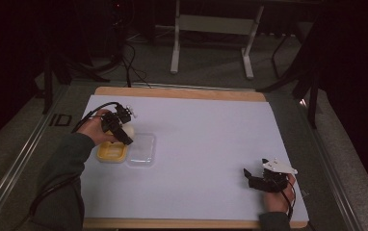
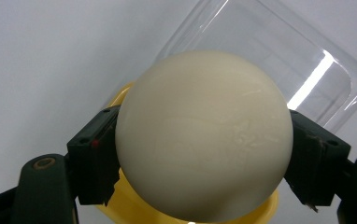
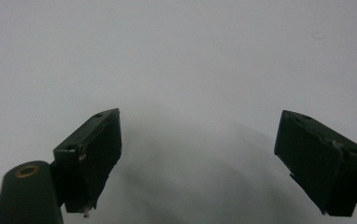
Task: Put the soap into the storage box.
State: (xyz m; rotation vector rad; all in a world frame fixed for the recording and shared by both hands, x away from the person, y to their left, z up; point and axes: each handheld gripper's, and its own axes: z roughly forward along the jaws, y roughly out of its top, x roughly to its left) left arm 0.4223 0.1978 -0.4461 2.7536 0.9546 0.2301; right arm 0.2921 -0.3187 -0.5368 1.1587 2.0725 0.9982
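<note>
A cream-white ball (image 2: 203, 135) sits squeezed between the two black jaws of my left gripper (image 2: 204, 149), held just above a small yellow container (image 2: 120, 207). From above, the left gripper (image 1: 123, 129) hangs over the yellow container (image 1: 111, 152) at the table's left, with the ball (image 1: 128, 130) at its tip. A clear plastic lid (image 1: 141, 149) lies flat beside the container on its right, and shows as a clear lid (image 2: 279, 56) behind the ball. My right gripper (image 1: 250, 177) rests low near the front right. In its own view the right gripper (image 3: 197, 158) stands open over bare white surface.
A white sheet (image 1: 196, 144) covers the wooden table (image 1: 182, 91). Beyond the far edge stand a white table frame (image 1: 211, 29) and dark cables (image 1: 131, 62) on the grey floor. A metal rail (image 1: 23, 149) runs along the left side.
</note>
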